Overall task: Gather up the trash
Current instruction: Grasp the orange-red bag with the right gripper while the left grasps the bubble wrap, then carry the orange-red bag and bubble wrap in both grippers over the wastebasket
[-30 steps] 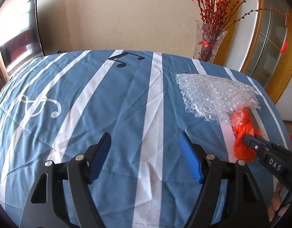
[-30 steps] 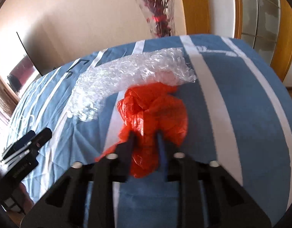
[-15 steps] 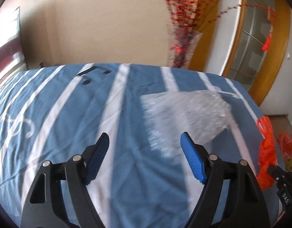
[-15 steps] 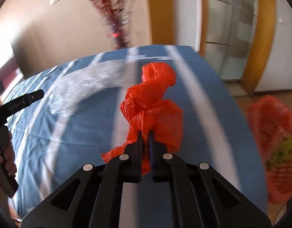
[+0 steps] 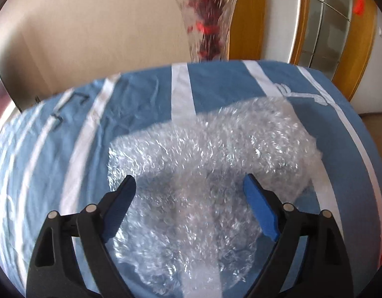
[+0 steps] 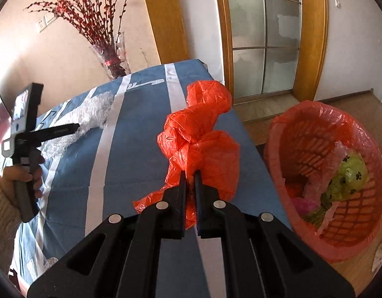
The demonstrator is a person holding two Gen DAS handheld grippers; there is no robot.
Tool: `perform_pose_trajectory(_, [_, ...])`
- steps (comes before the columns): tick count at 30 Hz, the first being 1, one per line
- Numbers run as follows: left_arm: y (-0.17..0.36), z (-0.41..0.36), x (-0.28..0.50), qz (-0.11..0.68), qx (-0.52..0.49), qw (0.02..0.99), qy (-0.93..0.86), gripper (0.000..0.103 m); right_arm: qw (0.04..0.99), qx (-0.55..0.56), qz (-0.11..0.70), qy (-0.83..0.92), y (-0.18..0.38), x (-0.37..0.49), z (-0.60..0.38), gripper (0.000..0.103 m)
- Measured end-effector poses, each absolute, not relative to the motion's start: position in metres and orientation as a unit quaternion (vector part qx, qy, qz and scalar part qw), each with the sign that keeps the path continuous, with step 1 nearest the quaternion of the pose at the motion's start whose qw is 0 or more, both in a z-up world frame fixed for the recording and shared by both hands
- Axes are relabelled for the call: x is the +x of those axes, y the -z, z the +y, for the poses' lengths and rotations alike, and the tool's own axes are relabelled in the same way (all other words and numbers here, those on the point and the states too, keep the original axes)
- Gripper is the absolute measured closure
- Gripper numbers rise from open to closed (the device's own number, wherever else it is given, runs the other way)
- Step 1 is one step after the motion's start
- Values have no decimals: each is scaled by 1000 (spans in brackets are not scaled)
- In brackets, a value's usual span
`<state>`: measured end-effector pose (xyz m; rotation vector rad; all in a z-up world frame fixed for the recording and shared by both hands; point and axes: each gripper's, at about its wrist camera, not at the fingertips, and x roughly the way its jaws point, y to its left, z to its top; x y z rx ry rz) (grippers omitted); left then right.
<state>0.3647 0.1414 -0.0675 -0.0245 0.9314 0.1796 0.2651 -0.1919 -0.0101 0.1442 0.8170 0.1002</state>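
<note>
My right gripper (image 6: 189, 176) is shut on a crumpled orange plastic bag (image 6: 198, 134) and holds it up above the table's right edge, left of a red basket bin (image 6: 315, 238) lined with a red bag on the floor. The bin holds green and pink trash (image 6: 345, 181). A sheet of clear bubble wrap (image 5: 208, 164) lies on the blue striped tablecloth (image 5: 146, 104). My left gripper (image 5: 189, 183) is open just above the bubble wrap, its blue pads (image 5: 260, 211) to either side. The left gripper also shows in the right wrist view (image 6: 54, 131) over the bubble wrap (image 6: 91, 114).
A glass vase with red branches (image 5: 208, 32) stands behind the table's far edge, also in the right wrist view (image 6: 111, 57). A wooden-framed glass door (image 6: 263, 37) and wood floor (image 6: 360, 268) lie to the right.
My right gripper lifted the orange bag off the table and swung right toward the bin. My left gripper moved right and forward, over the bubble wrap.
</note>
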Motion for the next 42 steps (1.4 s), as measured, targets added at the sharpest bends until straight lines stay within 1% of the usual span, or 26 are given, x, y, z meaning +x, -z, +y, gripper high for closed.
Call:
perform_pose_trajectory(2, [69,144,364,450,-29,888,-84,17,914,76,395,-52,9,264,-195,96])
perform_pose_trajectory(4, [68,143,361,448,-34,890,-80,25,914,82,394,-56,8,262,-197,97])
perform_pose_trajectory(5, [67,141,360,446,-32,891,-76,36,913,84,394,-58,8,262,-197,96])
perform_pose_trajectory(6, [65,138,358,442,-29,894,-69,53,913,85,394,-59,8,261,-197,96])
perform_pose_trajectory(7, [65,133,356,441,-25,895,-63,63,913,87,394,-61,8,259,-197,96])
perform_pose_trajectory(8, [63,127,353,441,-24,896,-53,79,913,88,393,-62,7,258,-197,96])
perform_pose_trajectory(9, [62,123,351,443,-25,895,-46,86,913,89,393,-63,6,257,-198,96])
perform_pose_trajectory(11, [62,117,347,446,-37,893,-32,90,915,91,389,-64,3,252,-200,96])
perform_pose_trajectory(18, [45,86,318,439,-51,897,8,91,927,100,358,-54,-22,233,-220,96])
perform_pose_trajectory(24, [21,41,294,406,1,913,21,91,935,109,336,-39,-36,217,-242,96])
perform_pose_trajectory(34, [6,-24,271,390,38,918,55,91,939,125,319,-12,-43,196,-278,96])
perform_pose_trajectory(42, [6,-69,261,391,49,915,89,91,938,141,317,12,-38,186,-307,96])
